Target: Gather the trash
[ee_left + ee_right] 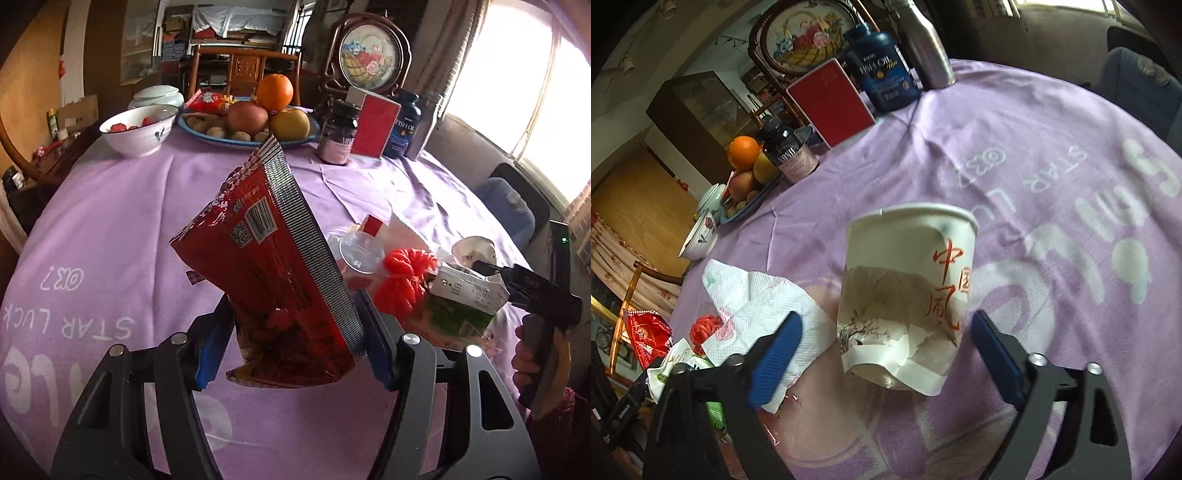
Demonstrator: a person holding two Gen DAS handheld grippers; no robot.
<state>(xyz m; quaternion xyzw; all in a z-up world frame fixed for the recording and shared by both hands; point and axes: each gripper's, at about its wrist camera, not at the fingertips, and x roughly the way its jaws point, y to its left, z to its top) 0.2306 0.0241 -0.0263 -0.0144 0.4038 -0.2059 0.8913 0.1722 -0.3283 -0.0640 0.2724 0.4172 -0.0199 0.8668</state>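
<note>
Red snack bag pinched in left gripper; right gripper spread around crumpled paper cup.

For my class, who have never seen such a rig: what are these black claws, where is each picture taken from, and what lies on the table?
No robot here: a person holds a two-finger gripper in each hand, each with a camera looking along its fingers. In the left view, the left gripper is clamped on a red foil snack bag. In the right view, the right gripper straddles a crumpled white paper cup, its pads not yet touching. On the purple tablecloth lie a white paper towel and more litter, plus a fruit plate and bottles.
</note>
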